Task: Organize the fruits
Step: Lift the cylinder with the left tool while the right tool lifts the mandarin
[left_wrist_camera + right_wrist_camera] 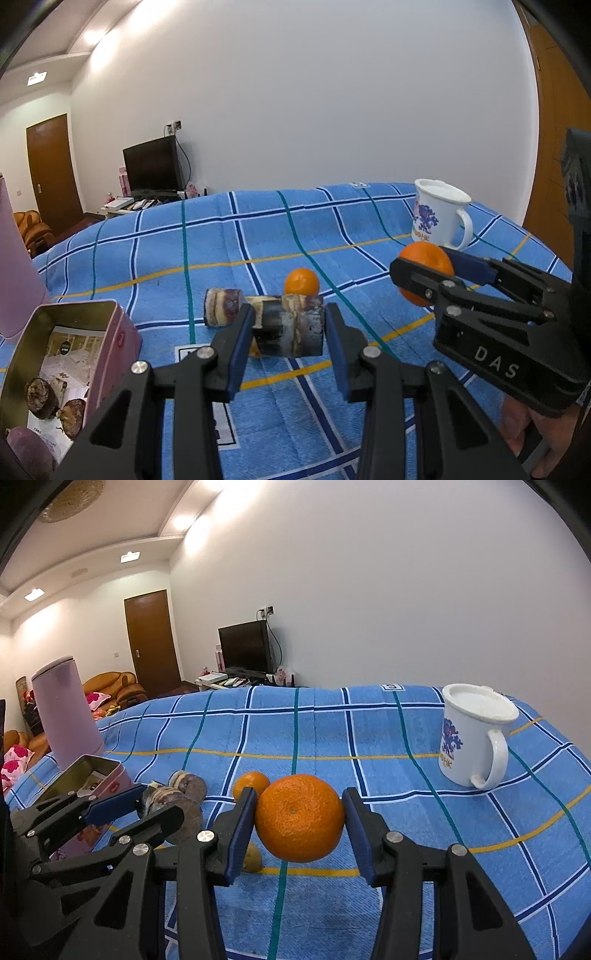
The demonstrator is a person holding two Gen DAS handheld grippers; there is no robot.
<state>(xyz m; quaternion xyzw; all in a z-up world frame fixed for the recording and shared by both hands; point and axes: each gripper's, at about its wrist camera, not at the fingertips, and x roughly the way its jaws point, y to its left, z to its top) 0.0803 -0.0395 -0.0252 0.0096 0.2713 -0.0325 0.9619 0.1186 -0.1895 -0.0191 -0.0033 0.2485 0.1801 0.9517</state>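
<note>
My left gripper (pixel 288 328) is shut on a dark sugarcane piece (pixel 286 325) held just above the blue checked cloth (pixel 332 229). A second sugarcane piece (pixel 223 307) lies to its left, and a small orange (pixel 301 281) lies behind it. My right gripper (pixel 299 818) is shut on a large orange (pixel 300 818), held above the cloth; it also shows in the left wrist view (pixel 426 273). A pink tin (pixel 55 354) at the left holds several sugarcane pieces. A small yellowish fruit (pixel 253 860) lies under the right gripper.
A white mug (pixel 472 734) with a blue print stands at the back right of the cloth. A tall pink cylinder (pixel 64 712) stands behind the tin (pixel 88 775). The left gripper (pixel 155 805) is close to the right one's left side.
</note>
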